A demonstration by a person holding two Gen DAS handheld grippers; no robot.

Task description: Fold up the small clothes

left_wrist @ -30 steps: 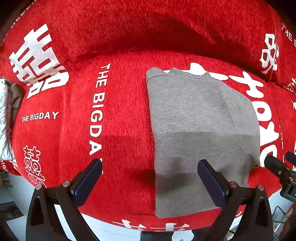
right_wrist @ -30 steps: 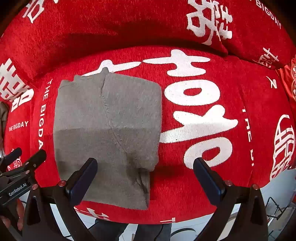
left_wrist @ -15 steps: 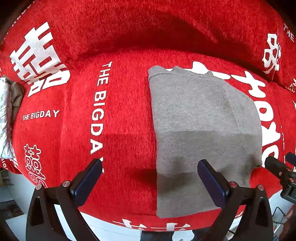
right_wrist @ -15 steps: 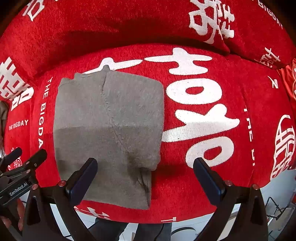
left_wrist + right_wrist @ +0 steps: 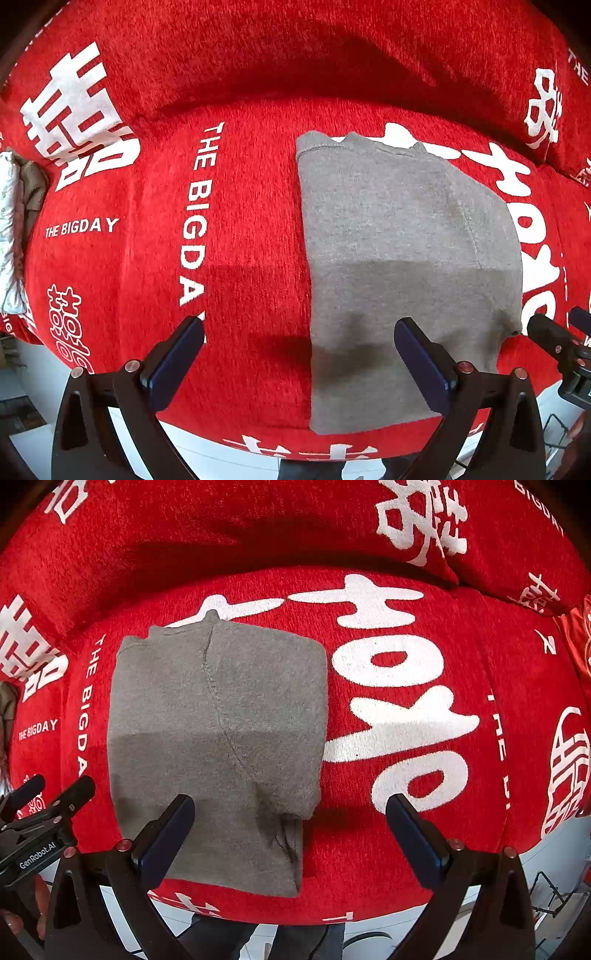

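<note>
Grey garment (image 5: 402, 258) lay flat on red cushion (image 5: 240, 229), already folded into rectangle. Left gripper (image 5: 299, 354) at its 7 o'clock corner, right gripper (image 5: 290, 829) at 5 o'clock; both jaws apart, empty. Judged between folds; next: pinch near edge, fold toward 12.

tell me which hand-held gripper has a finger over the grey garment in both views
Neither alone: the left hand-held gripper has its right finger over the grey garment, the right hand-held gripper its left finger. Both are open, holding nothing.
</note>
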